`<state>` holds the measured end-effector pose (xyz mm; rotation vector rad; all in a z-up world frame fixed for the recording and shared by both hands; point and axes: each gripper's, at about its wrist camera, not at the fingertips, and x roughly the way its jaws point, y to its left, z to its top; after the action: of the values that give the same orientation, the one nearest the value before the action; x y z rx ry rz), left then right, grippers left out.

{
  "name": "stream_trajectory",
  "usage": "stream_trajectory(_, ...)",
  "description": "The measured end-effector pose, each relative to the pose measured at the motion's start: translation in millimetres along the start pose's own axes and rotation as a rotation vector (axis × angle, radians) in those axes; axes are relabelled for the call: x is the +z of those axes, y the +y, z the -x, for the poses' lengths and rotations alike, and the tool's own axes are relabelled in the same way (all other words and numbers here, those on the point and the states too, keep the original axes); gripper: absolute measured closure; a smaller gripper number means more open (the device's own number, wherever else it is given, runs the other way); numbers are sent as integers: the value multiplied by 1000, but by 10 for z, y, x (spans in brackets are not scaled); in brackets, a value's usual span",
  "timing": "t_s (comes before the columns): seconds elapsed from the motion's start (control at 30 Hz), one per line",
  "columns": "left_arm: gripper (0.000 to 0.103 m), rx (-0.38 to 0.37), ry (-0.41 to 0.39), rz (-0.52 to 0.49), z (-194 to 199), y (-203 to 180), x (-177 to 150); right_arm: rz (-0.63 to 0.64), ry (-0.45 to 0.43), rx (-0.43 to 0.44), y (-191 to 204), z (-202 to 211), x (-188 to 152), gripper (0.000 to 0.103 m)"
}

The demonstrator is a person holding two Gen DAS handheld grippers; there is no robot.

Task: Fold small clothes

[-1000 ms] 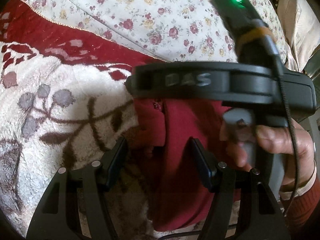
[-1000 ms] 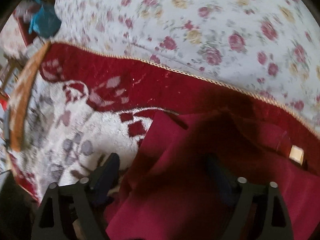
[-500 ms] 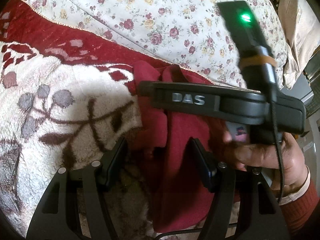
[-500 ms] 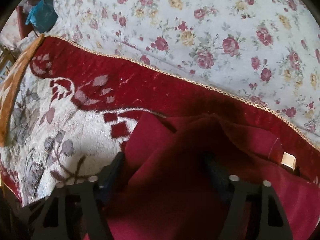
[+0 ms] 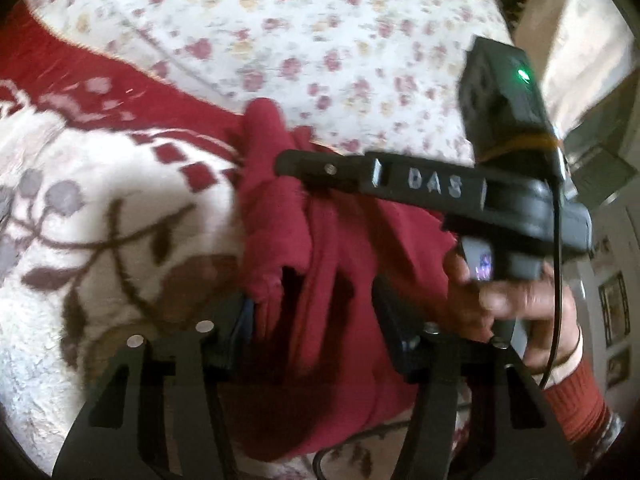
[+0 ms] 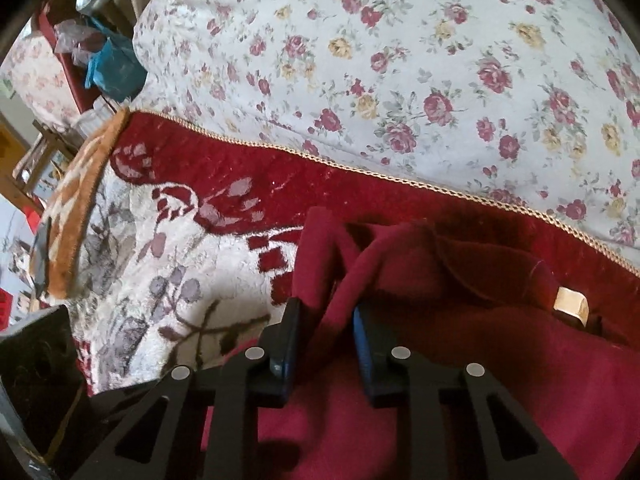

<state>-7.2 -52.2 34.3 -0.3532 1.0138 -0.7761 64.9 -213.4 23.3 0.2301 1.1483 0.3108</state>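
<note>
We take the red garment (image 6: pixel 460 360) as our landmark: it lies bunched on the patterned blanket (image 6: pixel 160 280), just short of that blanket's dark red border with its gold cord, and beyond the border lies the floral bedspread (image 6: pixel 400 60). To the left of the garment we see bare cream pile with grey and brown flower motifs, and nothing folded is set there. At the garment's near edge our left tool (image 5: pixel 316 320) has its fingers spread wide, with cloth lying loosely between them; we judge it released, since the pads stand apart from the cloth. Further right, our right tool (image 6: pixel 324 332) is clenched on a raised ridge of the same garment, its blue pads (image 6: pixel 362 340) pressing a fold from both sides near the garment's left edge. To the right of that pinch the cloth lies in heavy wrinkles, and a tan label (image 6: pixel 572 304) shows near its far right edge. We judge the fold barely begun: no flat, squared layer is visible, and the garment must yet be spread, folded over and smoothed.
</note>
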Motion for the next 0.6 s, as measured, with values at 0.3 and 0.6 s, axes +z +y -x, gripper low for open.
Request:
stream_trajectory(0.3, 48, 7, 2, -82, -53, -160, -30, -71, 18, 21, 17, 31, 142, 26)
stream_trajectory(0.6, 50, 31, 26, -69, -83, -95, -39, 87, 219, -149, 310, -588, 237, 20)
